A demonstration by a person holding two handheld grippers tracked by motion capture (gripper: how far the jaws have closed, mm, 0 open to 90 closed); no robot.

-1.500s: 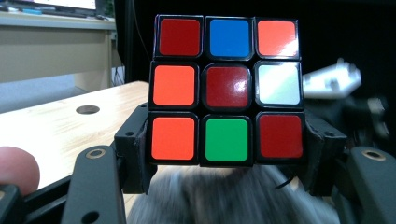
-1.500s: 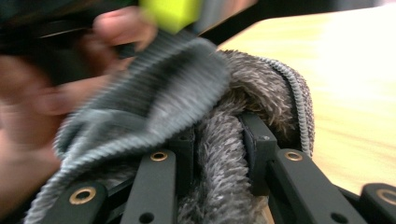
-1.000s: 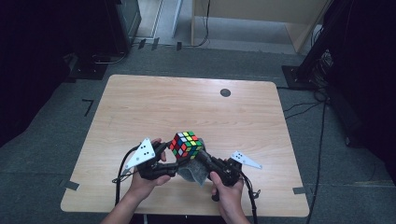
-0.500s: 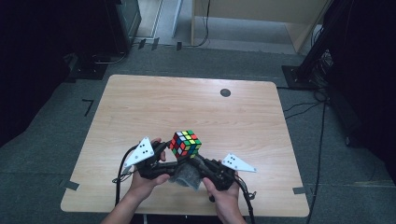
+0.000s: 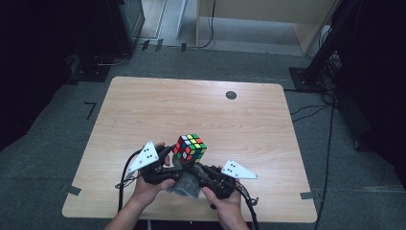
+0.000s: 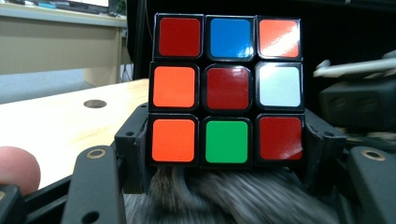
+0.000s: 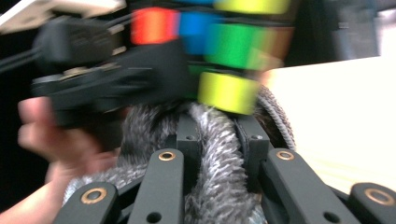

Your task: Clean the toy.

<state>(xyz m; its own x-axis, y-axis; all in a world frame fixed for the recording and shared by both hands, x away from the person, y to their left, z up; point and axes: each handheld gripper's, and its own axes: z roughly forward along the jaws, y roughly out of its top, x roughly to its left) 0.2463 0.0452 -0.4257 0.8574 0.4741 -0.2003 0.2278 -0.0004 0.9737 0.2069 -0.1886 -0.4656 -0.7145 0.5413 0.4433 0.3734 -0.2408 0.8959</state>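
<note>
The left gripper (image 6: pixel 226 163) has its jaws clamped on the bottom layer of a puzzle cube (image 6: pixel 227 91), 1 jaw pressing each side of that lowest row. The face turned toward the left gripper view reads, top row to bottom: red, blue, orange; orange, red, white; orange, green, red. Under the cube lies a grey fuzzy cloth (image 6: pixel 229 196), bunched up between the jaw arms.

The right gripper (image 7: pixel 219 140) has its jaws closed on a fold of that same cloth, which bulges up between and around them. The right gripper view is blurred; the cube sits just above the jaws, with yellow-green, green, blue and orange tiles smeared, and the left gripper with the person's left hand (image 7: pixel 60 135) shows behind it.

From the high view, the cube is held up near the front edge of the surface (image 5: pixel 158 110), tilted on a corner, between the 2 grippers. The left gripper is just left of it and the right gripper just right and nearer the person; the cloth hangs below the cube between both hands. The right hand (image 5: pixel 225 206) grips its tool from below. Each gripper carries a grey plate with white dots. A small dark round grommet (image 5: pixel 231 95) sits in the far part of the surface, well apart from the cube.
</note>
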